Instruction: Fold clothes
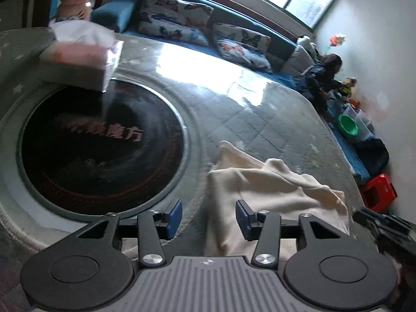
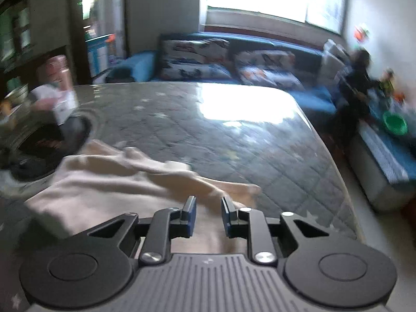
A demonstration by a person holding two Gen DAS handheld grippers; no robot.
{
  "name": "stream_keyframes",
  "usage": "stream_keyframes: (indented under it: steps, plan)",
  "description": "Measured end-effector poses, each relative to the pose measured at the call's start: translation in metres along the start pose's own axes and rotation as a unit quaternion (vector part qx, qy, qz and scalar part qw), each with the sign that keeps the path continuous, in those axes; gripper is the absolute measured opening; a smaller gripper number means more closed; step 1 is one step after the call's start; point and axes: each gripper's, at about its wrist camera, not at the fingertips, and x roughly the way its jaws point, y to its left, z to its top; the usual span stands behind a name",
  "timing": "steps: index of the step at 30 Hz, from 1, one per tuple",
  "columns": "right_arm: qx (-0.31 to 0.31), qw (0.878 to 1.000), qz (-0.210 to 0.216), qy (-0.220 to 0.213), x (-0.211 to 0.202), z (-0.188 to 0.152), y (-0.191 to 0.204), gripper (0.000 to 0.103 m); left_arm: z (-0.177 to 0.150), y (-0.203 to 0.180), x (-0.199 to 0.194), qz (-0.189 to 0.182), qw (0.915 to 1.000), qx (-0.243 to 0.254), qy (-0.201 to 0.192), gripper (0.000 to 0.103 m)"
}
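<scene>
I see a cream cloth [image 1: 273, 187] on my grey table cover [image 1: 260, 119] with little white stars. The pillows [image 1: 171, 18] have butterflies, and the bowl [image 1: 348, 124] is green.

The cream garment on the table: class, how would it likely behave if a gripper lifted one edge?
The cream garment lies rumpled in soft folds, so it would likely droop limply. It looks thin, probably light. The glossy table cover may let it slide when dragged.

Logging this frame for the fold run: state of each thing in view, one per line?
left gripper: open, nothing between the fingers, over the cloth edge
right gripper: open, nothing held, over the cloth
cream cloth: rumpled, not folded flat, lying on the table
tissue box: open, tissue sticking up
table: quilted cover under clear sheet
</scene>
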Motion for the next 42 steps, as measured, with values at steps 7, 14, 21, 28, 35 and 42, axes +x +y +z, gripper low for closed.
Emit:
stream_keyframes:
  steps: [7,14,21,28,35,42]
  plan:
    - [-0.122,0.985,0.115,0.025,-0.006,0.010,0.094,0.035,-0.001,0.008,-0.005,-0.004,1.0000,-0.001,0.000,0.069]
    - [-0.256,0.957,0.131,0.046,0.017,0.004,0.180,0.044,0.006,0.031,-0.017,-0.010,0.9997,-0.024,-0.004,0.074]
    - [-0.295,0.948,0.106,0.061,0.034,-0.003,0.204,0.022,0.003,0.040,-0.011,-0.037,0.9978,-0.053,0.014,0.076]
    - [-0.182,0.970,0.156,0.049,0.021,0.016,0.166,0.014,0.000,0.026,0.006,-0.072,0.9929,-0.087,0.037,0.077]
    - [-0.111,0.974,0.195,0.029,0.004,0.025,0.129,0.013,0.000,0.002,0.025,-0.104,0.9845,-0.130,0.055,0.076]
    - [-0.081,0.970,0.228,0.021,-0.006,0.024,0.115,0.013,-0.006,-0.003,0.043,-0.124,0.9725,-0.179,0.082,0.043]
